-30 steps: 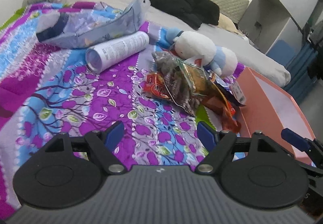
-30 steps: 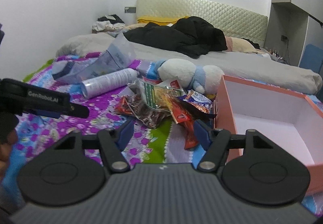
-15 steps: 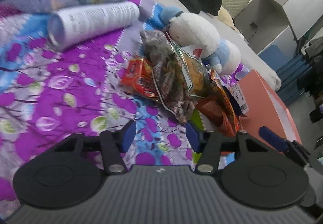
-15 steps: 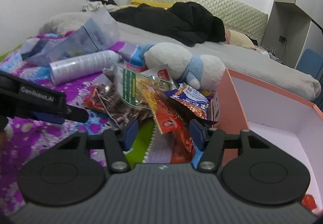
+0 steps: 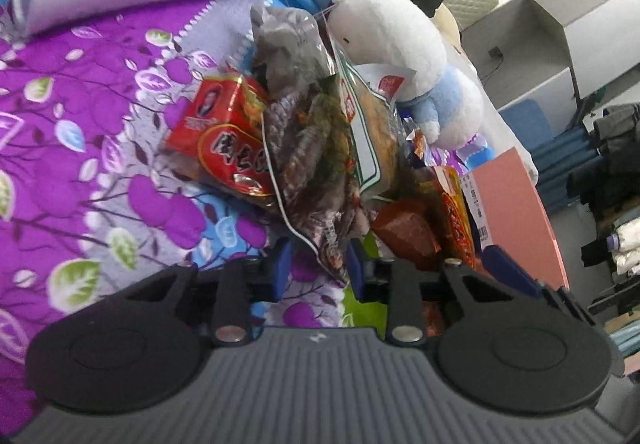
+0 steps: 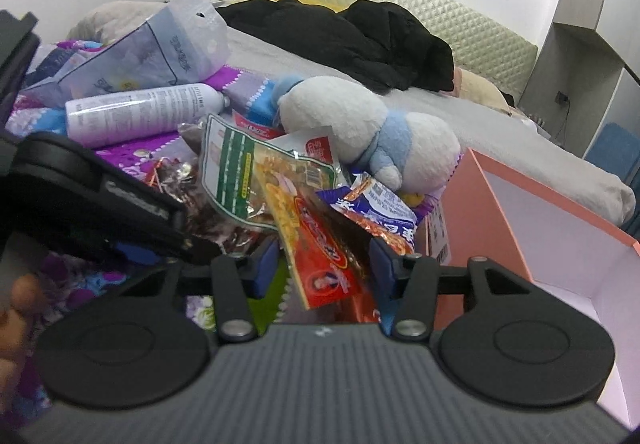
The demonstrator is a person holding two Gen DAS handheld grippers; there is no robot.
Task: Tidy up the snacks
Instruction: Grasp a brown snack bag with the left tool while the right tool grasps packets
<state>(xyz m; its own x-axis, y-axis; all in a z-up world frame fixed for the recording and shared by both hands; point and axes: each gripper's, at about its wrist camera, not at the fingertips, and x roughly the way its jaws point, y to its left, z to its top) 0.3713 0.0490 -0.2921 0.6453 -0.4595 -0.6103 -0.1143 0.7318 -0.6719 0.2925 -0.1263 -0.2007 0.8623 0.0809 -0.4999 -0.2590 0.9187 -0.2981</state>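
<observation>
We are at the pick-up step: our left hand-held gripper (image 5: 318, 268) and right hand-held gripper (image 6: 323, 268) both sit released around the heap of crinkly snack packets (image 6: 288, 188) on the purple floral bedspread (image 5: 80, 132), so next we should clench on one packet and carry it to the open pink cardboard box (image 6: 560, 240) beside the heap.

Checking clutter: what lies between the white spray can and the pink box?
The snack packet pile and white-and-blue plush toy lie between spray can and pink cardboard box, in the right wrist view.
</observation>
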